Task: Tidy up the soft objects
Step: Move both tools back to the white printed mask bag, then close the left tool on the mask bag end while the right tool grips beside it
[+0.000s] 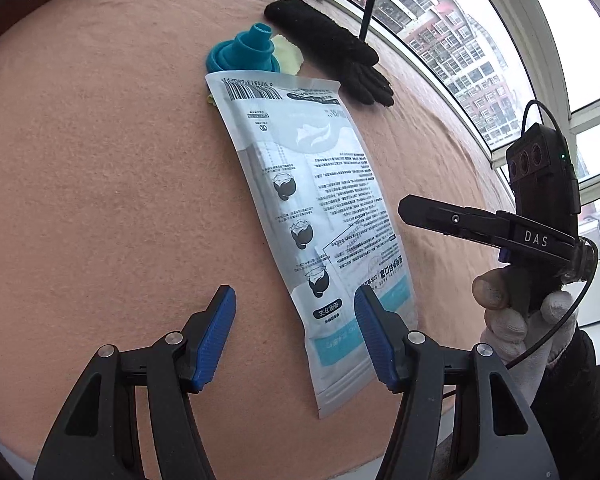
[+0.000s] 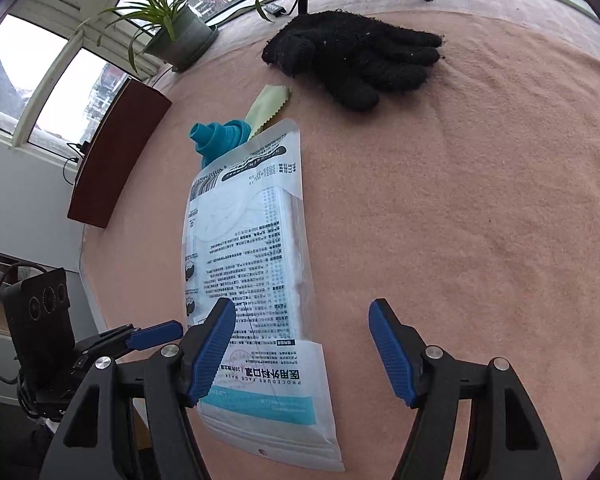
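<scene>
Both grippers, left gripper (image 1: 294, 336) and right gripper (image 2: 302, 346), hovered spread apart, empty, above the mask packet (image 2: 256, 280); grip its near edge squarely.

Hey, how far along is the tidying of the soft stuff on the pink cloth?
Barely started, by the look of it. Nothing looks sorted: the mask pack overlaps the teal funnel and yellow-green cloth, with the black glove apart. Nothing is in hand; the left hand-held gripper and right hand-held gripper are open. Everything remains.
</scene>
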Demonstrator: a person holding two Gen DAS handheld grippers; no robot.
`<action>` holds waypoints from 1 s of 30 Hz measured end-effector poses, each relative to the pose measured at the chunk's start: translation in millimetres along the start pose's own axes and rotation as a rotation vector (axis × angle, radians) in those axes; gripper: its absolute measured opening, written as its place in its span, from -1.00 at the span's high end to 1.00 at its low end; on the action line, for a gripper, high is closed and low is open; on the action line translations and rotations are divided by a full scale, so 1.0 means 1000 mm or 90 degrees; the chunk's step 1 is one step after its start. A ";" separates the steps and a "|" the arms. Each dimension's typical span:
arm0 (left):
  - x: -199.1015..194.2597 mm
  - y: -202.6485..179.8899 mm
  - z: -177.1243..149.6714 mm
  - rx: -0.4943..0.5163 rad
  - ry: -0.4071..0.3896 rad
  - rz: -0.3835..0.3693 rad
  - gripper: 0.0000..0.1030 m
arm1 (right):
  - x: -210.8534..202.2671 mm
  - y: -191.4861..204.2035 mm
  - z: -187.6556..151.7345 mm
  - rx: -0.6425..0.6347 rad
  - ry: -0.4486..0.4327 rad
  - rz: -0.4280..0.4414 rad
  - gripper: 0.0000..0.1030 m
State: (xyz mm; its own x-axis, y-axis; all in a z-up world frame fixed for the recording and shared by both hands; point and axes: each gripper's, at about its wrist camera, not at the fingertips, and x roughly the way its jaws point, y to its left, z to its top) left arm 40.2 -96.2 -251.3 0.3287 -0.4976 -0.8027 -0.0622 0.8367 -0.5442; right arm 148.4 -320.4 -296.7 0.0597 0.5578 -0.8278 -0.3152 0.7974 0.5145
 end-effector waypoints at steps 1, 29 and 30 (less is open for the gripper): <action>0.002 -0.002 0.000 0.002 0.002 0.001 -0.19 | 0.001 0.000 0.000 -0.002 0.001 0.002 -0.27; 0.013 -0.023 0.007 0.030 -0.011 0.034 0.23 | 0.014 0.019 -0.015 -0.043 0.016 0.023 0.27; 0.012 -0.024 0.008 0.030 -0.014 0.037 0.24 | 0.014 0.021 -0.017 -0.045 0.014 0.021 0.31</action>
State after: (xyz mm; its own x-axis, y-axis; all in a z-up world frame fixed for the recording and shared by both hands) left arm 52.9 -120.3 -246.5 0.3464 -0.4435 -0.8266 -0.0370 0.8740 -0.4844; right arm 126.5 -300.2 -301.2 0.0273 0.5769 -0.8164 -0.3833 0.7603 0.5245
